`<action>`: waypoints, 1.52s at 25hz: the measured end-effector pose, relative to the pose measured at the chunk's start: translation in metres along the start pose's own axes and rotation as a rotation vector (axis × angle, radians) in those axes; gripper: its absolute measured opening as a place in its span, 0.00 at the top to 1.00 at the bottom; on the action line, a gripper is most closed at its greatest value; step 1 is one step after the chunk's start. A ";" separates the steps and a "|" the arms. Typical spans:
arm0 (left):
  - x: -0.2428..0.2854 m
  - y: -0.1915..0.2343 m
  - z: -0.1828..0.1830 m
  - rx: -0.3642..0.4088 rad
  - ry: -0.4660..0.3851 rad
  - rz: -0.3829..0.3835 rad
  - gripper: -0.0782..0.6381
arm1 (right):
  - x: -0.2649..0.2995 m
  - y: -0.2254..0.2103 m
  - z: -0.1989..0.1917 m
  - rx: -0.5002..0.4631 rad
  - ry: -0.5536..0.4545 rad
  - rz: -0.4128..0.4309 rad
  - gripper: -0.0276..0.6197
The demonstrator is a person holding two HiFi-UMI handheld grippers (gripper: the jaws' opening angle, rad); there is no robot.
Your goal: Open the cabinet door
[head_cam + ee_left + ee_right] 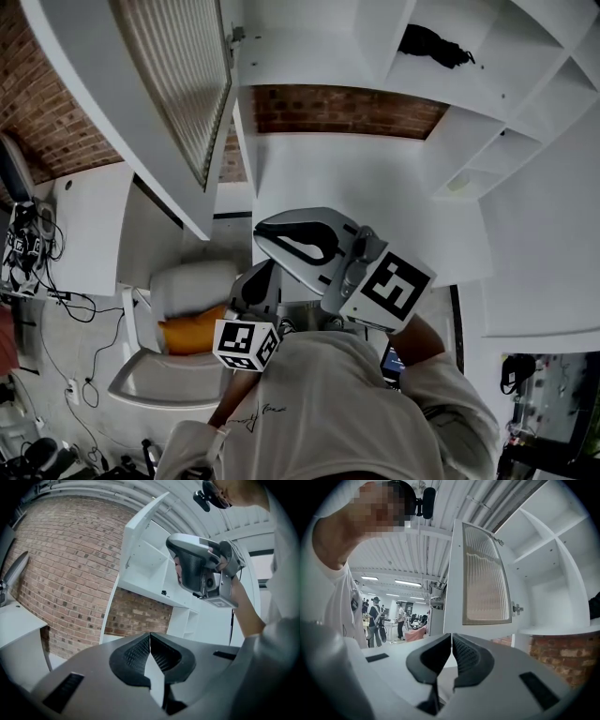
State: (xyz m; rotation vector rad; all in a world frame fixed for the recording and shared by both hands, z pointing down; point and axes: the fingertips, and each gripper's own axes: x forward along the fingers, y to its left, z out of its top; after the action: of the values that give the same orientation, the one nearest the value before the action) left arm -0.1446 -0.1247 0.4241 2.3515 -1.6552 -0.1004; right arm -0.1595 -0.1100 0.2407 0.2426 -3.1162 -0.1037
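The white cabinet door (173, 84) with its ribbed glass panel stands swung out from the open white cabinet (375, 178). In the right gripper view the door (485, 573) hangs just beyond the jaw tips, its hinge (516, 607) at the right edge, and bare shelves (553, 564) show behind it. My right gripper (451, 637) is shut with nothing between its pads, a little short of the door's lower edge. My left gripper (150, 634) is lower, also shut and empty, and points at the brick wall (70, 573). From the head view the right gripper (272, 234) sits above the left gripper (261, 286).
A dark item (433, 44) lies on an upper shelf. Below to the left stand a white desk (89, 225), a chair with an orange cushion (187, 333) and cables (37, 272) on the floor. Several people (377, 618) stand far off in the room.
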 end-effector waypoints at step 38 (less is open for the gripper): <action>0.020 -0.035 0.001 0.012 0.011 -0.053 0.87 | -0.082 -0.058 -0.046 0.059 0.071 -0.262 0.92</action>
State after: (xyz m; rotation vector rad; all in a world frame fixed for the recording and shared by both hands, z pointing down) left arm -0.1059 -0.1323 0.4164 2.4015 -1.5931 -0.0876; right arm -0.0687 -0.1575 0.2822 0.6396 -3.0032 -0.0058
